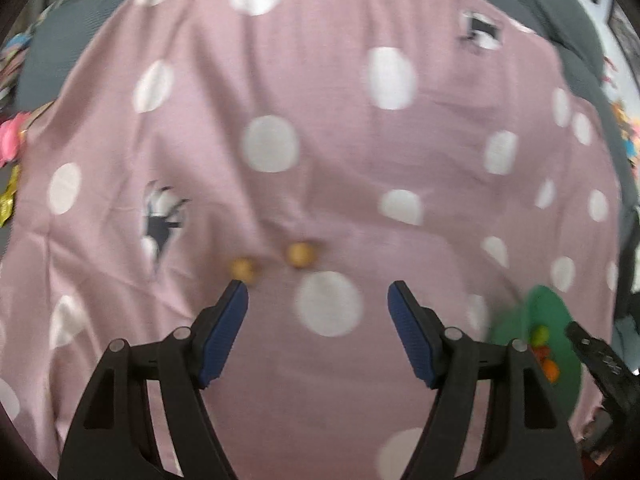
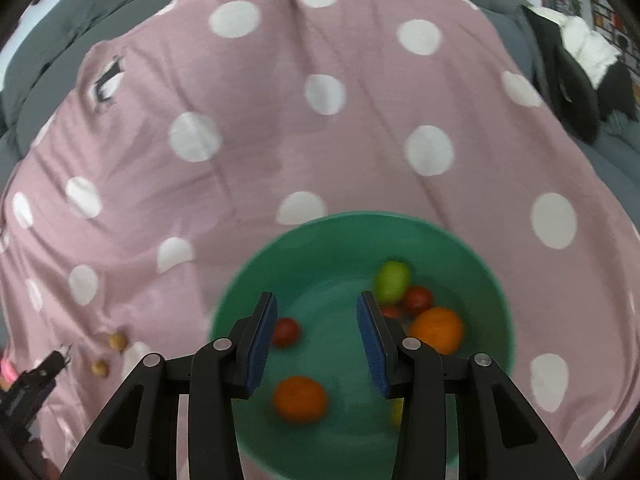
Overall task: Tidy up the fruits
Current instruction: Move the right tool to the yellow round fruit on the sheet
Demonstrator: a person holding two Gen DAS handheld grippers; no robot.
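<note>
Two small tan round fruits (image 1: 298, 255) (image 1: 242, 269) lie on the pink polka-dot cloth (image 1: 320, 120) just ahead of my left gripper (image 1: 318, 296), which is open and empty; the left one sits at its left fingertip. They also show in the right wrist view (image 2: 117, 341) (image 2: 100, 368). My right gripper (image 2: 316, 312) is open and empty above a green bowl (image 2: 320, 236). The bowl holds two oranges (image 2: 438, 330) (image 2: 300, 398), a green fruit (image 2: 393, 281) and red fruits (image 2: 285, 331) (image 2: 417, 299). The bowl also shows at the right of the left wrist view (image 1: 560, 360).
The cloth covers a grey sofa (image 1: 60, 52). Colourful toys (image 1: 10, 140) lie at the far left. A black and white garment (image 2: 580, 52) lies at the far right. The other gripper shows at the edge of each view (image 2: 36, 376) (image 1: 600, 360).
</note>
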